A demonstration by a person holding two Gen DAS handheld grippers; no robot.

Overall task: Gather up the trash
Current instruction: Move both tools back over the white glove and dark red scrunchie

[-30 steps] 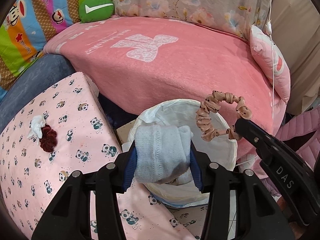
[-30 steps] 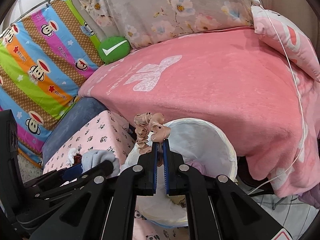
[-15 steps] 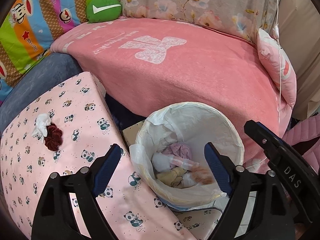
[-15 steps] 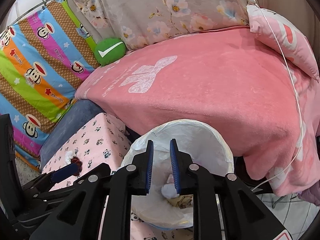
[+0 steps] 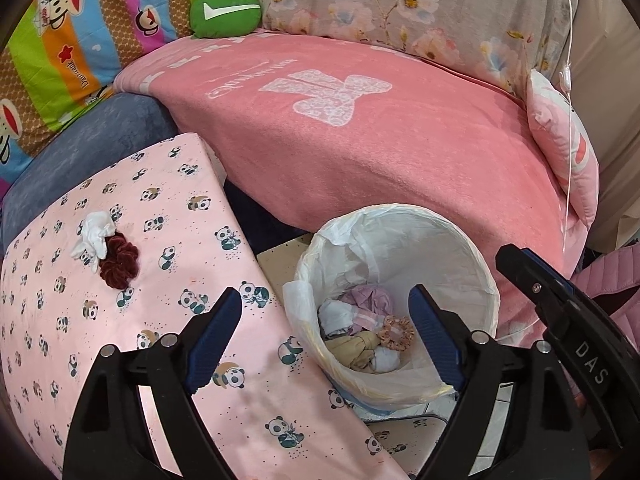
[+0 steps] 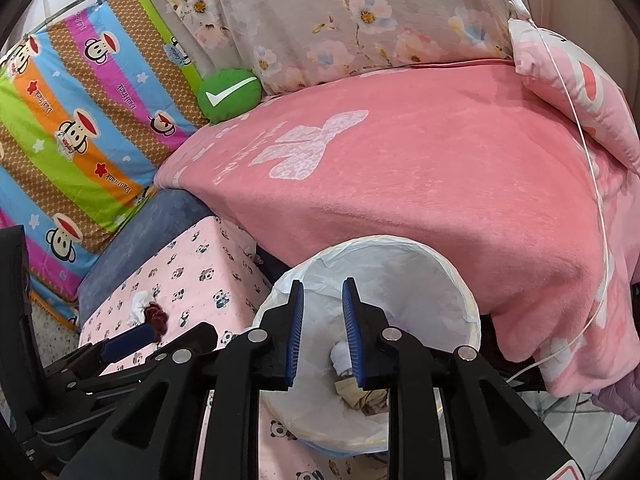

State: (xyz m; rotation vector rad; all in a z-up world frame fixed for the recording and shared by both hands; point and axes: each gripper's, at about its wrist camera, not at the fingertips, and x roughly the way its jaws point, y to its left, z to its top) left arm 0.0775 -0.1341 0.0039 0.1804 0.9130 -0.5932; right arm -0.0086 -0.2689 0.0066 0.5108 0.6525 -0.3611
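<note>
My left tongs point(image 5: 324, 316) are spread wide and empty, having just opened, poised at the rim of the lined bin point(image 5: 472, 248). My right tongs point(image 6: 322, 320) have just been parting to a narrow gap with nothing between them, over the same bin. Dropped cloth scraps and a peach scrunchie point(image 5: 394, 330) lie inside; at ten o'clock from the bin, a white tissue point(image 5: 94, 236) and maroon scrunchie point(image 5: 120, 266) sit touching on the panda-print desk point(image 5: 168, 216).
</note>
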